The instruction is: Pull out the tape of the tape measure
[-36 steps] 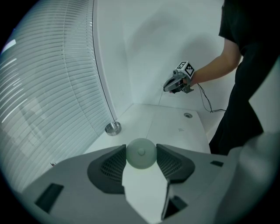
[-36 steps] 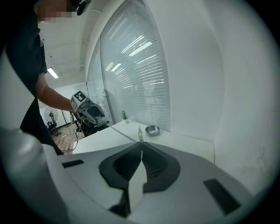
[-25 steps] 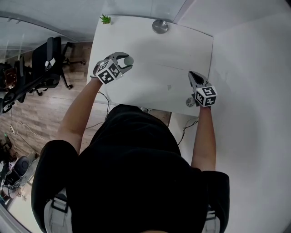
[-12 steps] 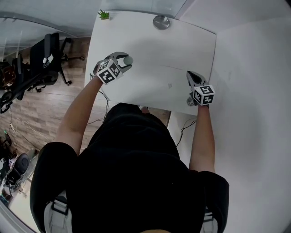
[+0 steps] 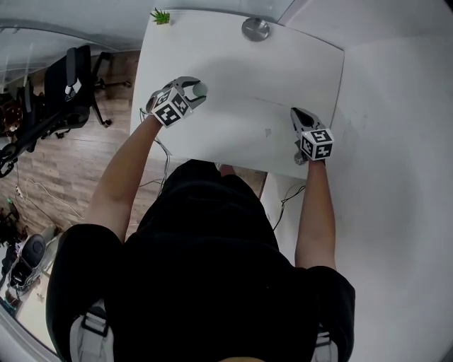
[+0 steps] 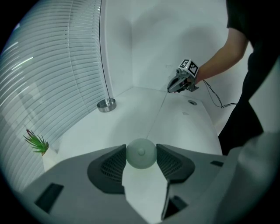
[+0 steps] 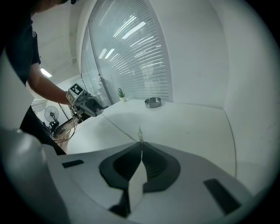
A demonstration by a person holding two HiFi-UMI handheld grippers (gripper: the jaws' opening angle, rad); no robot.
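**Between the left gripper's jaws: the tape measure (image 6: 141, 153), its tape drawn across to the right gripper**

Between the two dark ribbed pads of the left gripper (image 6: 141, 151) sits the tape measure, at the jaw tips. One pad presses on each side of it, so the jaws stand partly apart and are clamped on its body. It is a small, round, pale green case with a smooth matt face and a little raised button in the middle.

From the case the tape (image 6: 157, 116) runs out as a thin, pale, straight line low over the white table (image 5: 233, 63). It ends at the right gripper (image 7: 141, 144). In the right gripper view those jaws are closed together on the tape's end, and a small sliver of it (image 7: 140, 131) sticks up just past the tips.

A metal dish (image 5: 255, 29) stands at the table's far edge. In the head view the tape measure and the left gripper lie nearer the person than the dish and to its left. The right gripper lies nearer than the dish and to its right, close to the table's right edge. The tape stretches between them, in front of the dish and well apart from it. A small green plant (image 5: 161, 15) stands left of the dish, at the far left corner of the table.
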